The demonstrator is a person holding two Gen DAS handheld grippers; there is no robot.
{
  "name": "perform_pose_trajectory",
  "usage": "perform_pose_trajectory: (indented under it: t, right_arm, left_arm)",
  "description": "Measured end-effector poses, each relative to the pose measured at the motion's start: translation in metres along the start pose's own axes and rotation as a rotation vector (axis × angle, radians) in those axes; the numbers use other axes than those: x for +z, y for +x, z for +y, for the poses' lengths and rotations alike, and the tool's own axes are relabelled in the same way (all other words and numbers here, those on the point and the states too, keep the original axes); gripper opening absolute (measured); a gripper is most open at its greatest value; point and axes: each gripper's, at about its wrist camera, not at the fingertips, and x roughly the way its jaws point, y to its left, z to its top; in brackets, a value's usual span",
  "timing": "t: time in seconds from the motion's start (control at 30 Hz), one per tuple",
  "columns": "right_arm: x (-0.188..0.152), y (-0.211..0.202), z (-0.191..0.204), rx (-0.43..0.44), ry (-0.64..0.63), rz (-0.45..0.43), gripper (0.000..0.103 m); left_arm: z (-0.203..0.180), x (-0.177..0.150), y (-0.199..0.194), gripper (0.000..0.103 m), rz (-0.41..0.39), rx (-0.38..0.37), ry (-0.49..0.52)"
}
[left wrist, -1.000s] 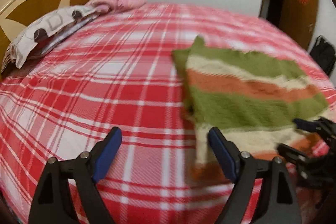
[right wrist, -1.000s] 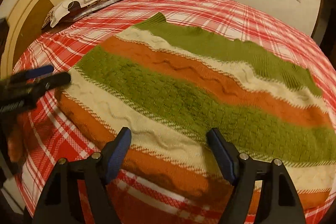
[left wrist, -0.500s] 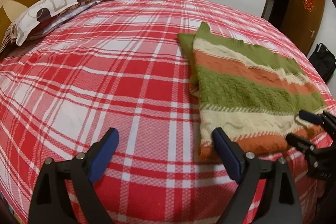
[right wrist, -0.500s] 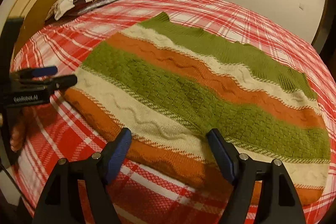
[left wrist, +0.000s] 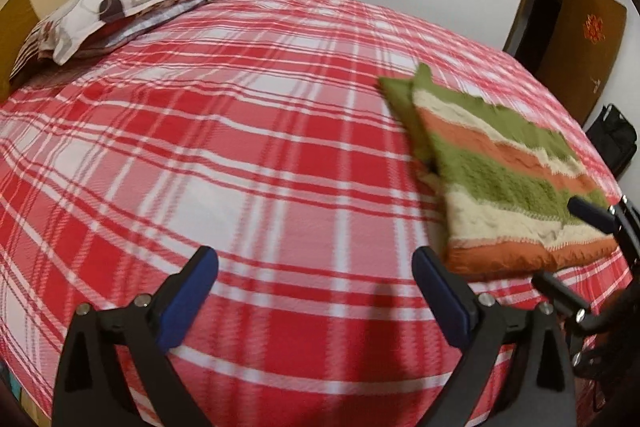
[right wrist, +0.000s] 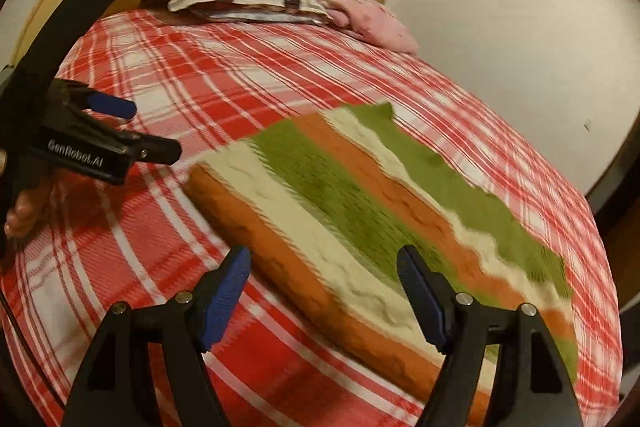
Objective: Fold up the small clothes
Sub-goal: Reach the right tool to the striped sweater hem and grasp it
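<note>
With the striped green, orange and cream knitted garment (right wrist: 380, 219) lying folded at frame centre, both the left gripper (left wrist: 316, 291) and the right gripper (right wrist: 324, 291) hung empty, the left's jaws having just widened, so the fold seemed finished and the next move called for another piece.

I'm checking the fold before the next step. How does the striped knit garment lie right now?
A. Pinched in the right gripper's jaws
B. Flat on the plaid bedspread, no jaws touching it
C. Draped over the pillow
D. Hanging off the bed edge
B: the striped knit garment lies flat on the plaid bedspread, and both the left gripper and right gripper have their jaws open and empty.
</note>
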Motion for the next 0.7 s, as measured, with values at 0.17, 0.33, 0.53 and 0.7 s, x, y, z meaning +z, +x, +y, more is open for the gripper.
perform_pose_trajectory:
  t: [0.17,0.33,0.53,0.7]
  right_arm:
    - [0.012,0.007,0.026,-0.013,-0.076,-0.028,0.076]
    - [0.021,0.018,0.055,-0.043,-0.165,-0.037,0.072]
    - [0.025,0.037,0.074,-0.093,-0.226,-0.026,0.061]
    - [0.033,0.046,0.068,-0.115,-0.208,-0.018,0.028]
  left_arm:
    - [0.031,0.005,-0.002,0.100,-0.004,-0.014,-0.065]
    - [0.050,0.009,-0.001,0.100,-0.005,-0.034,-0.119]
    - [0.057,0.013,0.007,0.100,0.009,-0.058,-0.127]
    - [0.061,0.021,0.012,0.100,0.011,-0.092,-0.123]
